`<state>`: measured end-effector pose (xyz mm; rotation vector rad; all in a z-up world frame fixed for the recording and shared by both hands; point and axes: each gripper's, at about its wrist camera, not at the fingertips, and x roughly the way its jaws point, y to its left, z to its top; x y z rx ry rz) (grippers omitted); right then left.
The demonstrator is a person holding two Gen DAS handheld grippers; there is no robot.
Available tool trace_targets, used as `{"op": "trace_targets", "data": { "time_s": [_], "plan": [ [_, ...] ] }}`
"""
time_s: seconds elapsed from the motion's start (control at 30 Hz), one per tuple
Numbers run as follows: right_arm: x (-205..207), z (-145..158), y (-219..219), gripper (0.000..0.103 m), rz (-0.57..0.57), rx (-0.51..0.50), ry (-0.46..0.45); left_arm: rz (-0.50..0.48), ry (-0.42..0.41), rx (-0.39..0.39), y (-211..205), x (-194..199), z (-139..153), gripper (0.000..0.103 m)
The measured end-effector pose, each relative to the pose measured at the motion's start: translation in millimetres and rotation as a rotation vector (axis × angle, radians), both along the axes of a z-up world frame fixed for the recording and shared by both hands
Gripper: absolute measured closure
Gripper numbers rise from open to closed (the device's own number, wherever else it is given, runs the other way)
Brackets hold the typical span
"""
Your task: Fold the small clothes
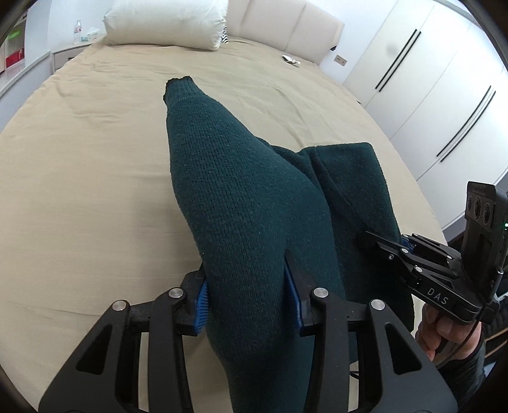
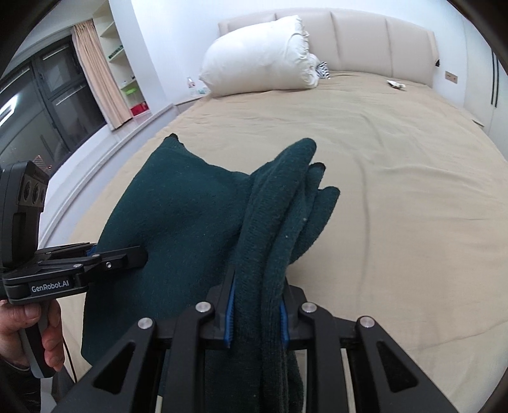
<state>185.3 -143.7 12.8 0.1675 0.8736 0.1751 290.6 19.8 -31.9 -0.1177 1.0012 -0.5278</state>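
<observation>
Seen from your left wrist camera, your left gripper (image 1: 250, 298) was closed down on a thick fold of the dark green knit garment (image 1: 241, 190), its blue-padded fingers (image 1: 201, 306) pressed against the cloth on both sides, the knit running up and away from the jaws to a ragged tip above the tan bedspread (image 1: 95, 159). To the right in that view, your right gripper (image 1: 377, 243) reached in against the garment's other side, the person's right hand (image 1: 444, 330) wrapped around its handle, though the cloth hid its tips there and you could not tell its grip from this angle. A white pillow (image 1: 165, 22) lay at the head of the bed by the padded headboard (image 1: 285, 28), with white wardrobe doors (image 1: 428, 95) off to the right. From your right wrist camera, your right gripper (image 2: 257, 313) was clamped on a bunched, layered edge of the garment (image 2: 190, 216), which appeared to be held clear of the bedspread (image 2: 397, 190) between the two tools. Your left gripper (image 2: 139, 254) bit into the cloth at the left, your left hand (image 2: 28, 330) on the grip, with a dark window (image 2: 38, 104) and a curtain (image 2: 98, 73) behind it.
</observation>
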Motion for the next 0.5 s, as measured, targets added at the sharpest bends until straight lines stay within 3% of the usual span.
{"op": "trace_targets", "data": {
  "time_s": [0.13,0.3,0.37,0.4,0.5],
  "plan": [
    [7.3,-15.9,9.0,0.08,-0.003,0.082,0.034,0.022,0.022,0.014,19.1,5.6,-11.3,0.066],
    [19.8,-66.9,2.8,0.08,-0.039,0.159,0.118,0.028,0.102,0.04,24.0,30.3,-59.8,0.065],
    [20.6,-96.6,-8.1,0.079,-0.079,0.18,0.173,0.037,0.122,0.055,20.7,39.9,-83.9,0.058],
    [18.4,-106.2,-14.8,0.077,-0.092,0.213,0.183,0.047,0.126,0.023,22.0,42.4,-91.3,0.055],
    [10.1,-125.2,-37.5,0.072,-0.118,0.376,0.174,0.058,0.124,-0.025,28.4,45.1,-97.2,0.048]
  ]
}}
